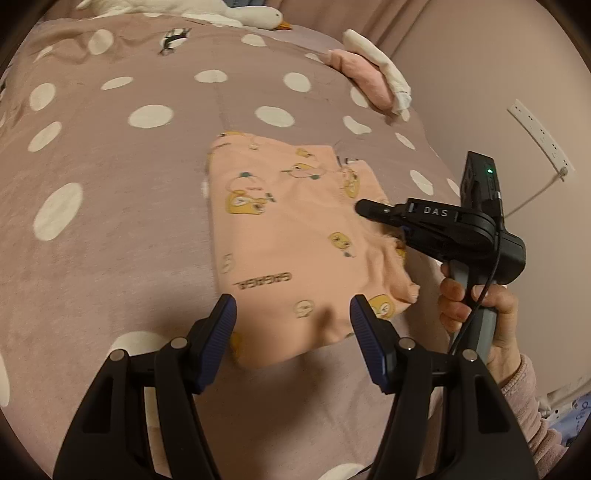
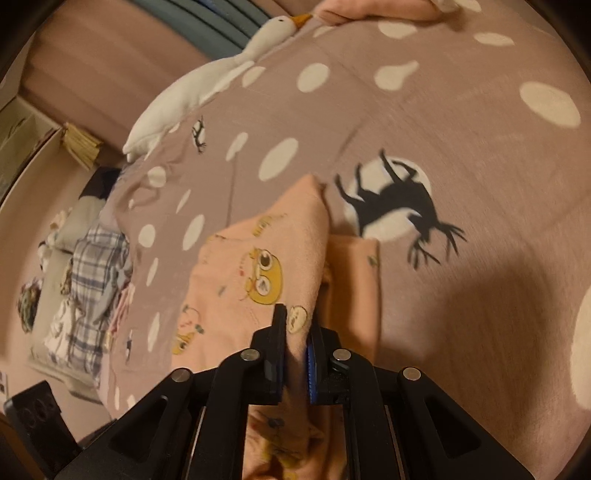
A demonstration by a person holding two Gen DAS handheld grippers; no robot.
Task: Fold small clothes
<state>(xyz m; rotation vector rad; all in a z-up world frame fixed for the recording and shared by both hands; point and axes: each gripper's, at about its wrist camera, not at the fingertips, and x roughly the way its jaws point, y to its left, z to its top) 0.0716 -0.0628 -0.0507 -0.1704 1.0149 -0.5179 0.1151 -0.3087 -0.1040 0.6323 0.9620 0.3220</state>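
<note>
Garment (image 1: pixel 295 236) clamped by right hand-held gripper (image 2: pixel 295 332), left (image 1: pixel 291 314) released; goose toy (image 2: pixel 207 77), pink pile (image 1: pixel 365 77) nearby.

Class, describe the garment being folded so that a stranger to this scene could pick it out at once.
On the mauve bedspread with white dots lies a peach garment, its edge pinched by the right gripper. Yellow cartoon prints set it apart from the plain pink and white clothes beyond it.

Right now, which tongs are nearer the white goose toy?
Neither clearly: the goose toy lies at the bed's far edge. Right tongs grip the peach garment; left tongs hover open over its near edge.
</note>
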